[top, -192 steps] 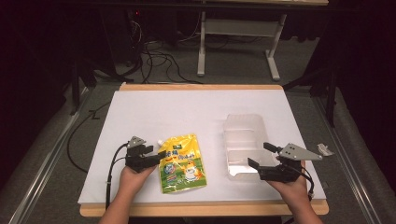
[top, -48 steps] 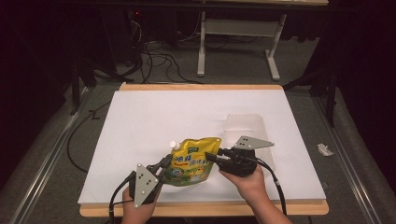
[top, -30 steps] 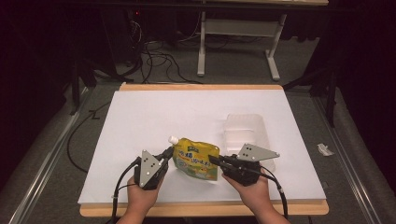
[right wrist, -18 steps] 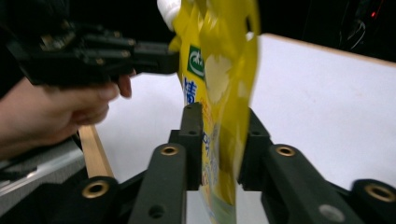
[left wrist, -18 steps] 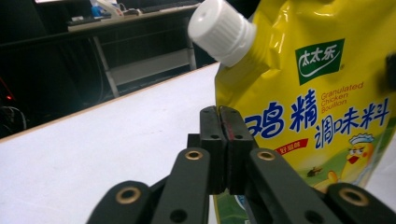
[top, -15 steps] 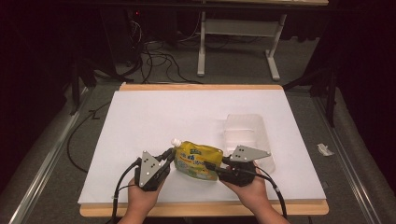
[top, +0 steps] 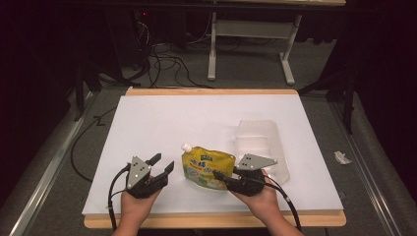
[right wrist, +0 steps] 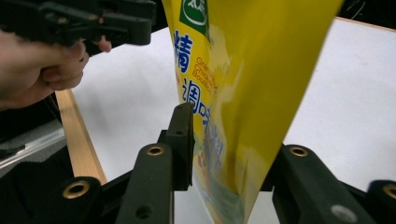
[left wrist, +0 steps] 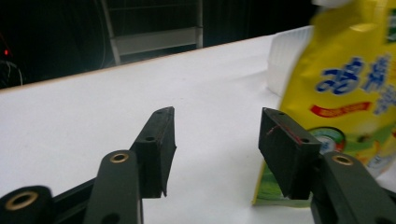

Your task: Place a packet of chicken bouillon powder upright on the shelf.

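So your right tool is pinching the yellow pouch by its bottom corner, jaws pressed on either side of the film, and that's what keeps it propped up on the table instead of flopping flat. You can see the grip nicely in the right gripper view, pouch running straight up between the two black jaws. The pouch sits just left of the clear plastic tray, with its white spout pointing away from the tray.

Your left tool has just been opening and now stands spread with nothing between the jaws. It's off the pouch, a little to the far side of it from the tray. In the left gripper view the pouch stands just beside one jaw, not touching as far as I can tell.

My guess: you're holding with one hand so the pouch can swing toward the tray, which lies right next to it for exactly that reason.
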